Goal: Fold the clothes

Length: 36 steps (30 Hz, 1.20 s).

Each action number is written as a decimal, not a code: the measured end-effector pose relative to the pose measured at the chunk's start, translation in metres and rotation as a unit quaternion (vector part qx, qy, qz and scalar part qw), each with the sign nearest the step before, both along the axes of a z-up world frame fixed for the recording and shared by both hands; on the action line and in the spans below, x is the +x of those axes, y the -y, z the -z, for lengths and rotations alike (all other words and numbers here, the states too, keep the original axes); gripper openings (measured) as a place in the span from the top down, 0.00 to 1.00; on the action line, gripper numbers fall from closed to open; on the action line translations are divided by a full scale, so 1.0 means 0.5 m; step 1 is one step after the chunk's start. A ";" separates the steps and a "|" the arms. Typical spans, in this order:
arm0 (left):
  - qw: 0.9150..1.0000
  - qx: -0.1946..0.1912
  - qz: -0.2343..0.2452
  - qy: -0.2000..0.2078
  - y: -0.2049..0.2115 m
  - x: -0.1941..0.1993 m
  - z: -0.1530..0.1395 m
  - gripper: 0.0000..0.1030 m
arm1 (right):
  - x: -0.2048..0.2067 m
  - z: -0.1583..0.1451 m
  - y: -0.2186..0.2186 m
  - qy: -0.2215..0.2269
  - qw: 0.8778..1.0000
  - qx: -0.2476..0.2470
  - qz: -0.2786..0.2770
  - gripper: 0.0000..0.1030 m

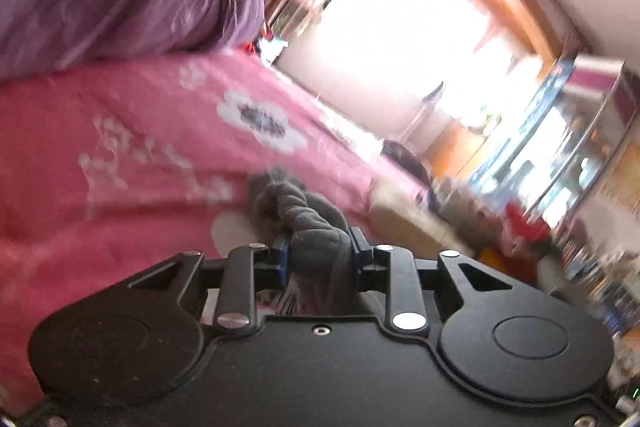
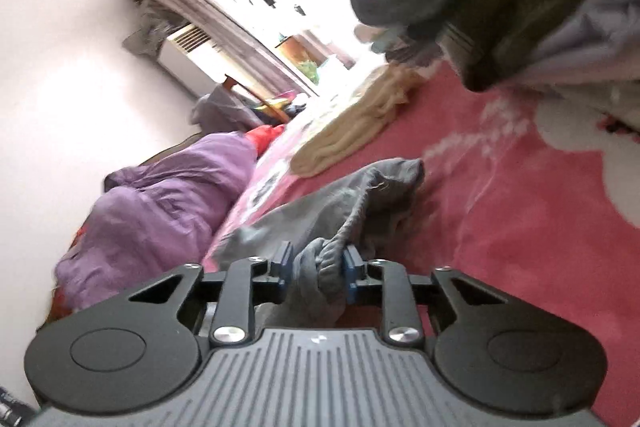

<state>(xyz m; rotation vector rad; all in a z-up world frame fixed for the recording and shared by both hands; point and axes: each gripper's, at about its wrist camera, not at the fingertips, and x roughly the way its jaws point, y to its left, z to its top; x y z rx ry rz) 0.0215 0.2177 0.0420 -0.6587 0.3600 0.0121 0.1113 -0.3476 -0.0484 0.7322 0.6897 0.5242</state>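
Pink floral bedspread [image 2: 520, 211] beneath grey garment [image 2: 340, 203], bunched edges clenched in left gripper [image 1: 318, 253] and right gripper [image 2: 314, 267].

pink floral bedspread [image 1: 100, 187], purple duvet [image 2: 160, 203], bright window [image 1: 400, 39]

Home bedroom: pink floral bedspread [image 2: 520, 227], purple duvet [image 2: 160, 211], window [image 1: 400, 39].

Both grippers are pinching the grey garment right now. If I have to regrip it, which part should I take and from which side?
Judging from the right wrist view, take the grey garment at its gathered hem: that rolled edge bunches into a thick ridge that fingers can close across, as the right gripper and left gripper do now. Probably come in low along the pink bedspread, where the edge stands proud.
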 end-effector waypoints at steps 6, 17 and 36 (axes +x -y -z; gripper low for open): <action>0.986 0.062 -0.029 -0.153 -0.028 0.009 0.149 0.75 | -0.060 0.006 -0.001 -0.044 0.998 -0.032 -0.012 0.82; 0.992 0.024 -0.035 -0.116 -0.025 0.011 0.182 0.73 | -0.089 0.007 -0.020 -0.027 0.997 -0.069 -0.020 0.72; 0.960 0.260 -0.084 -0.063 0.074 0.004 0.093 0.48 | -0.110 0.010 -0.031 0.010 0.999 -0.047 0.005 0.42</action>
